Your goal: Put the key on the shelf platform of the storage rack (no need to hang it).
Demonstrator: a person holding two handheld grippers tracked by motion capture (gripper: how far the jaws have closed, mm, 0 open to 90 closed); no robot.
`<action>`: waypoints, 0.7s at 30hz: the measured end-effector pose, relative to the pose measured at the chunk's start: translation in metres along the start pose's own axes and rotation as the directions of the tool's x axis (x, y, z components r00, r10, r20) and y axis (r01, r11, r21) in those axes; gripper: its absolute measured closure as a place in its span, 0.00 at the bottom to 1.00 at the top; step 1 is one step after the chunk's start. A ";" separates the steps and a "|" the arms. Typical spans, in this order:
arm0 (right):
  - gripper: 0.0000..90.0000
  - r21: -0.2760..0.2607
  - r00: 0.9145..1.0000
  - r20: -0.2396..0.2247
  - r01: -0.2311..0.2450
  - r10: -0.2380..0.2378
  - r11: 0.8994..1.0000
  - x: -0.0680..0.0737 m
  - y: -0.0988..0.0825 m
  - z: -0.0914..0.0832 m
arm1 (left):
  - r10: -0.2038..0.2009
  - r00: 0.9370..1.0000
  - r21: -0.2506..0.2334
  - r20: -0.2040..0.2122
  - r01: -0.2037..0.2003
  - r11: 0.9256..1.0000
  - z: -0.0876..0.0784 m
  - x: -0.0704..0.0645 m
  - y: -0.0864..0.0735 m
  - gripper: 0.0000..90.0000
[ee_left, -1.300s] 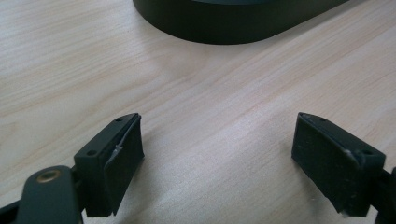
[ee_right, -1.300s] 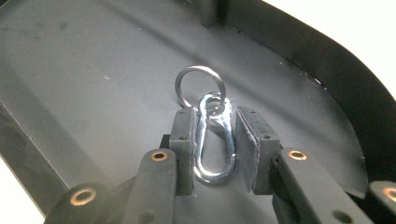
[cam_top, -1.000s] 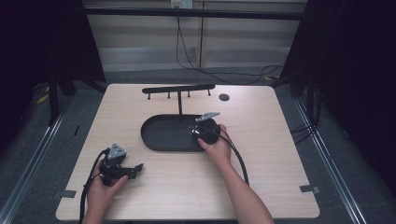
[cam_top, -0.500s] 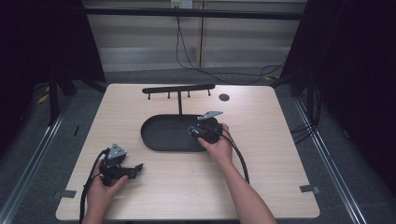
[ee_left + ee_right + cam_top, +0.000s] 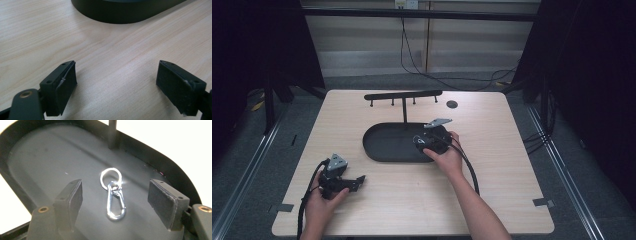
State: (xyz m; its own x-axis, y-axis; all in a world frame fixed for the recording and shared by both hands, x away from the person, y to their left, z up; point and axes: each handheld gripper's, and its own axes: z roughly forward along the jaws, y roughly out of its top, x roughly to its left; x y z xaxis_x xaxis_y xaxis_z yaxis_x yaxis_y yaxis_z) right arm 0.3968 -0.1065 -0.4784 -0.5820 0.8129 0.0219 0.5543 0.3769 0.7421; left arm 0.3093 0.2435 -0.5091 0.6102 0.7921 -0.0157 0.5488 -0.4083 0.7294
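Now my left claw rests wide open and empty on the table at 7 o'clock. My right claw gapes over the tray, straddling the clip: light, stiff, likely slippery; I'd pinch its long sides.

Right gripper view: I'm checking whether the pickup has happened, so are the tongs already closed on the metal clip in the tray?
No, the right tongs stand wide open, with the clip lying untouched between them on the tray.

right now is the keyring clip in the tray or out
In: the keyring clip lies flat on the tray floor, between the right gripper's open fingers, untouched.
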 end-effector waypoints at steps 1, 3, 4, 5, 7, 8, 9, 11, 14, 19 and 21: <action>0.31 -0.007 1.000 -0.009 -0.011 0.011 1.000 0.000 0.000 -0.001 | 0.000 1.000 0.000 0.000 0.000 1.000 0.000 0.000 0.000 0.18; 0.31 -0.020 1.000 -0.017 -0.003 0.003 1.000 0.001 0.002 -0.005 | -0.004 1.000 -0.004 0.001 0.004 1.000 0.000 0.000 0.000 0.18; 0.31 -0.019 1.000 -0.018 -0.002 0.001 1.000 0.001 0.003 -0.007 | 0.001 1.000 0.000 0.002 -0.001 1.000 0.000 0.000 0.000 0.18; 0.31 -0.024 1.000 -0.020 0.000 0.000 1.000 0.001 0.003 -0.008 | 0.003 1.000 0.001 0.004 -0.003 1.000 0.000 0.000 0.000 0.18; 0.31 -0.028 1.000 -0.023 0.000 0.000 1.000 0.001 0.004 -0.010 | 0.003 1.000 0.002 0.005 -0.003 1.000 0.000 0.000 0.000 0.18; 0.30 -0.034 0.999 -0.037 -0.011 0.010 0.999 0.000 0.004 -0.012 | 0.003 1.000 0.002 0.006 -0.003 1.000 0.000 0.000 0.000 0.18; 0.30 -0.034 0.999 -0.037 -0.011 0.010 0.999 0.000 0.004 -0.012 | 0.003 1.000 0.002 0.006 -0.003 1.000 0.000 0.000 0.000 0.18; 0.26 -0.024 0.999 -0.049 -0.014 0.013 1.000 0.000 0.004 -0.014 | 0.005 1.000 0.003 0.007 -0.005 1.000 0.000 0.000 0.000 0.18; 0.24 0.005 0.999 -0.035 0.004 -0.004 1.000 0.000 0.003 -0.015 | 0.002 1.000 0.000 0.006 -0.002 1.000 0.000 -0.001 0.000 0.18; 0.23 0.004 0.998 -0.055 -0.015 0.015 1.000 -0.003 0.001 -0.020 | 0.002 1.000 0.000 0.007 -0.002 1.000 0.000 -0.001 0.000 0.18; 0.22 0.006 0.998 -0.055 -0.013 0.014 1.000 -0.004 0.001 -0.021 | 0.002 1.000 0.000 0.006 -0.002 1.000 0.000 -0.001 0.000 0.18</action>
State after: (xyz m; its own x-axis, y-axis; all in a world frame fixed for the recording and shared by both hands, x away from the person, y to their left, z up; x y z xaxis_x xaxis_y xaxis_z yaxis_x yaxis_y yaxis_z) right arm 0.3867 -0.1188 -0.4635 -0.6062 0.7923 0.0686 0.5656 0.3689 0.7376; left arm 0.3088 0.2431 -0.5093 0.6151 0.7882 -0.0184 0.5474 -0.4102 0.7295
